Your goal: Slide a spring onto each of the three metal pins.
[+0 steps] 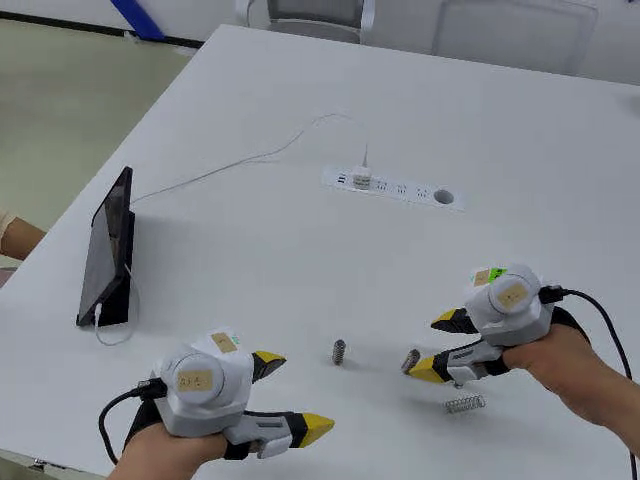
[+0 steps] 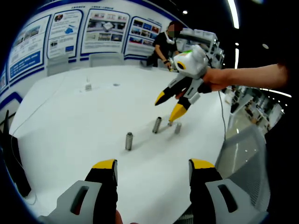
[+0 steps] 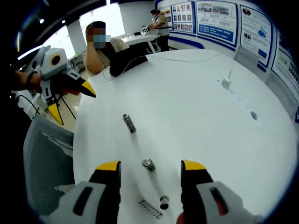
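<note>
A coiled spring point(image 1: 339, 351) stands upright on the white table point(image 1: 300, 250); I cannot tell if a pin is inside it. It also shows as spring point(image 3: 129, 123) and spring point(image 2: 129, 141). A short metal pin point(image 1: 410, 360) stands just off the lower tip of my right gripper point(image 1: 430, 345), which is open and holds nothing. A second pin point(image 3: 164, 202) and a loose spring point(image 1: 464, 404) lie under that hand. My right gripper point(image 3: 150, 165) frames the nearer pin point(image 3: 148, 164). My left gripper point(image 1: 295, 393) is open and apart from the parts.
A tablet on a stand point(image 1: 105, 260) sits at the table's left edge with a white cable running to a power strip point(image 1: 390, 187) at mid-table. A chair point(image 1: 310, 15) stands at the far end. A seated person point(image 3: 100, 51) is beyond the table.
</note>
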Motion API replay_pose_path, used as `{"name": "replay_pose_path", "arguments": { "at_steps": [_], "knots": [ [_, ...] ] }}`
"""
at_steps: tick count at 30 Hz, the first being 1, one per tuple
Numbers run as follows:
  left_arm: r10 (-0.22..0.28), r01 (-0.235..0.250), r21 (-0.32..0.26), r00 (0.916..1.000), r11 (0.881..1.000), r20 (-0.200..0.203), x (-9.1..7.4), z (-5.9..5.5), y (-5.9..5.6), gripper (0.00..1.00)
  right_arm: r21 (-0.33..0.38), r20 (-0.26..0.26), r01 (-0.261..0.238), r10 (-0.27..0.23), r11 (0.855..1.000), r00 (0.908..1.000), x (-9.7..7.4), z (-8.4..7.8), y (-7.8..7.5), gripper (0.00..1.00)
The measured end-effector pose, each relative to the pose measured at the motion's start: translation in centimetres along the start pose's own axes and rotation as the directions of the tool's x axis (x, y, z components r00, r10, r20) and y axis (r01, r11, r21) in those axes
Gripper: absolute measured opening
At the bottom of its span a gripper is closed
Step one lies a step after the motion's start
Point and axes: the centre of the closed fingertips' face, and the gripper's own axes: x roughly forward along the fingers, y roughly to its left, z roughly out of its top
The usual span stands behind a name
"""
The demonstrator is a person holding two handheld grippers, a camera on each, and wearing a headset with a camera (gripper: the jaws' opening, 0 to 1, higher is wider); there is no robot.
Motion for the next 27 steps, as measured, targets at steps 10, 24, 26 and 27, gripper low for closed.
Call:
{"name": "replay_pose_path", "arguments": {
  "at_steps": [10,24,26,27],
  "knots": [
    [0.001,-0.001,0.0,0.9999,1.0,0.011,-0.1,0.3,-0.5,0.63,0.119,0.093,0.044,-0.055,0.992,0.9941,-2.4,-1.0,-0.2,0.55],
    [-0.009,0.009,0.005,0.9999,1.0,0.011,0.6,0.6,-1.1,0.64,0.219,0.139,0.056,-0.088,0.974,0.9864,-4.3,-3.3,1.3,0.64],
    [-0.011,0.011,0.005,0.9999,1.0,0.012,0.7,0.6,-1.1,0.64,0.228,0.139,0.061,-0.094,0.972,0.9858,-4.5,-3.8,1.5,0.64],
    [-0.012,0.012,0.005,0.9999,1.0,0.011,0.8,0.6,-1.1,0.64,0.233,0.137,0.066,-0.1,0.97,0.9855,-4.6,-4.0,1.7,0.65]
  ]
}}
